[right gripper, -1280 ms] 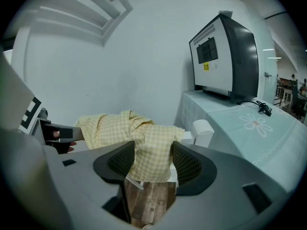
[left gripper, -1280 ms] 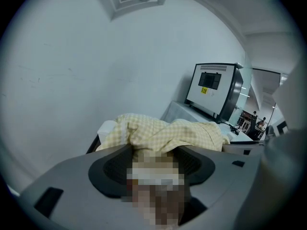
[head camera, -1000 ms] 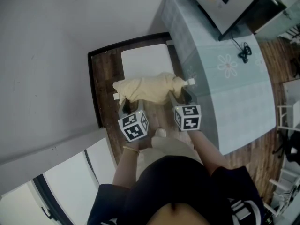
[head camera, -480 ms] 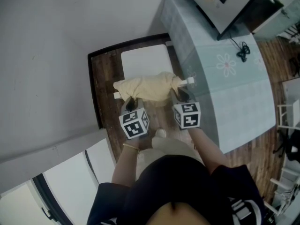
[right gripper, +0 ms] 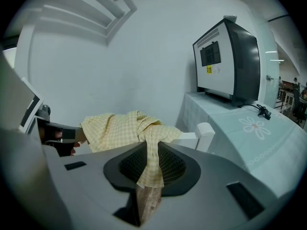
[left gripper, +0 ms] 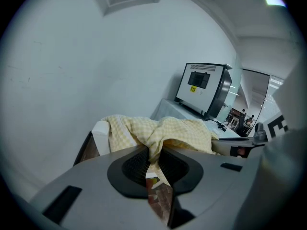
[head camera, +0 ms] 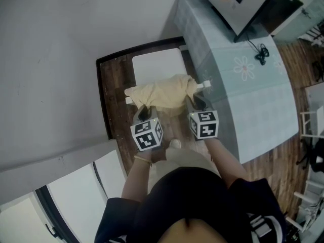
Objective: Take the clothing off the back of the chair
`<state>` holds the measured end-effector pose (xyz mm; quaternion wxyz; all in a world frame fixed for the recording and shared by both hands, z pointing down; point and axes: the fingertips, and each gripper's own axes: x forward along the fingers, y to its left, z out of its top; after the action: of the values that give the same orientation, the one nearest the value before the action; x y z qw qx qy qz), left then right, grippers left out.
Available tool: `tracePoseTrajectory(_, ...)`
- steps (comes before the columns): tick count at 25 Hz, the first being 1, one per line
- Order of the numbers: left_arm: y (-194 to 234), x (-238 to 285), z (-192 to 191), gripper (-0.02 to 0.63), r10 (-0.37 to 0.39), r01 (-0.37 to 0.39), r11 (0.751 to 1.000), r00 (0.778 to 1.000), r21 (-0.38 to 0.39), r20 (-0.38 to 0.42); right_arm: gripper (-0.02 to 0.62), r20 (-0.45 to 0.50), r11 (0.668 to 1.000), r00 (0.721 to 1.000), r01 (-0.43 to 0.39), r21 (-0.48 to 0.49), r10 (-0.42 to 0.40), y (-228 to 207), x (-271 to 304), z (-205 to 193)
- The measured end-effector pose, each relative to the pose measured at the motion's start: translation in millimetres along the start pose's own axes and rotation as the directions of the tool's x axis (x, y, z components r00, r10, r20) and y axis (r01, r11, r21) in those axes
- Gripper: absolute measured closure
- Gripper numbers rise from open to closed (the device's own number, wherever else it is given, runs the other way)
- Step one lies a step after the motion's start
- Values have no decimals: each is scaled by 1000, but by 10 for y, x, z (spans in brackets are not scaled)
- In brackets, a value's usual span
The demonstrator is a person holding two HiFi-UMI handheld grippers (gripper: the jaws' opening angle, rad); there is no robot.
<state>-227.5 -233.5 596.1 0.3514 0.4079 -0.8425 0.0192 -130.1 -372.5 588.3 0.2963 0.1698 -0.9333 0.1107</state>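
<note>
A pale yellow checked garment hangs over the white chair back, with the white seat beyond it. At the garment's left end is my left gripper. Its jaws are closing, and a fold of the cloth is pinched between the left gripper's pads. My right gripper is at the right end of the garment. Its jaws are also closing, with a strip of the cloth hanging squeezed between the right gripper's pads.
A table with a pale blue flowered cover stands close on the right, carrying a boxy grey-and-black appliance and a black cable. A white wall runs along the left. The chair stands on a dark wooden floor.
Both grippers' jaws have come together on the ends of the garment. The hands have stayed almost where they were, and the garment still lies on the chair back.
</note>
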Motion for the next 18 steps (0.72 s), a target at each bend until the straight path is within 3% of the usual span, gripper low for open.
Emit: tracePoseTrajectory(18, -43, -422, -34, 555, -95, 94, 994, 995, 48, 24, 523, 57, 997, 996, 59, 45, -62, 295, -449, -38)
